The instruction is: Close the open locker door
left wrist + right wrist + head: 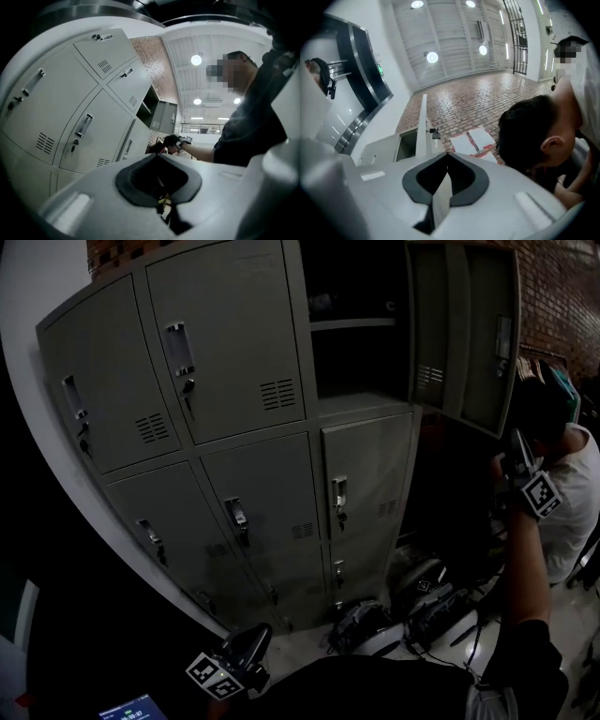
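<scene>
The grey locker bank (234, 362) has its top right door (464, 334) swung out to the right, which leaves a dark compartment (356, 352) with a shelf showing. My right gripper (517, 457) is raised at that door's lower outer corner. In the right gripper view the door's thin edge (423, 126) runs down between the jaws of the right gripper (446, 154), which are shut on it. My left gripper (253, 648) hangs low in front of the bottom lockers. In its own view the left gripper (157, 157) is shut with nothing held, and the open door (164, 117) shows far off.
A person in a white shirt (572, 493) crouches just right of the open door, their dark-haired head (534, 136) close under my right gripper. Bags and helmets (422, 601) lie on the floor at the lockers' foot. A lit screen (131, 709) sits at the bottom left.
</scene>
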`<move>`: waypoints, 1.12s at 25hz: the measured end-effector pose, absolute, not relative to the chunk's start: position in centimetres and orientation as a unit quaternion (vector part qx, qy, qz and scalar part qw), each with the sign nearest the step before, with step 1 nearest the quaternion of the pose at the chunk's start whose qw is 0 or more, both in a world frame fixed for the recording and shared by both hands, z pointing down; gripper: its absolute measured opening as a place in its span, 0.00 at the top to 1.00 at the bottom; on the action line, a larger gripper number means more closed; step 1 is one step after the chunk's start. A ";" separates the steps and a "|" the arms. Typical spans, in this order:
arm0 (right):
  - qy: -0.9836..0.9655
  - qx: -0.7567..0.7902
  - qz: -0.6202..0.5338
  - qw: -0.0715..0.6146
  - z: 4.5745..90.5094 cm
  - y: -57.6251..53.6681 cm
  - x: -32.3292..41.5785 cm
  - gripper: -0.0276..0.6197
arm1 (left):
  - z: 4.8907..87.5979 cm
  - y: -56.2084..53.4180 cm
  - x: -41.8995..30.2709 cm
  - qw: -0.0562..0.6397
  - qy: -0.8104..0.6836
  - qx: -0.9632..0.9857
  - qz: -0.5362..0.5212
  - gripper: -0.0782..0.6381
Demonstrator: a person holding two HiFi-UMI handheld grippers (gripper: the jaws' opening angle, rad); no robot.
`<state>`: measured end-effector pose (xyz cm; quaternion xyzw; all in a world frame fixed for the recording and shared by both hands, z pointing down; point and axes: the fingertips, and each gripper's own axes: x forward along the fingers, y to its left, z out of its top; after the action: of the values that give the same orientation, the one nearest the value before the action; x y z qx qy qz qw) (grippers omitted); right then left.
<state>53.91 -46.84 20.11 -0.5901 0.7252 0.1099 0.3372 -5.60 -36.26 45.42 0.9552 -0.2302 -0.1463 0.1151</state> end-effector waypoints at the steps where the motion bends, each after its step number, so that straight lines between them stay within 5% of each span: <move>1: 0.738 -0.562 0.099 0.359 19.4 -47.2 53.8 0.95 | 45.4 -36.0 -4.8 0.113 -0.234 0.955 -0.146 0.89; 10: 0.838 -0.426 0.169 0.295 17.0 -44.9 43.9 0.95 | 44.8 -35.0 -2.5 0.102 -0.265 0.949 -0.140 0.89; 14: 0.866 -0.391 0.231 0.209 16.8 -45.5 35.5 0.95 | 44.4 -35.3 -3.6 0.091 -0.276 0.947 -0.139 0.89; 28: 0.839 -0.487 0.239 0.040 16.8 -64.2 20.0 0.95 | 43.9 -35.7 -10.3 0.071 -0.318 0.935 -0.142 0.89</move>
<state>20.04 -64.19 16.80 -0.4868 0.8392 0.2390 0.0402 -10.32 -35.71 43.88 0.9347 -0.3181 -0.1420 0.0705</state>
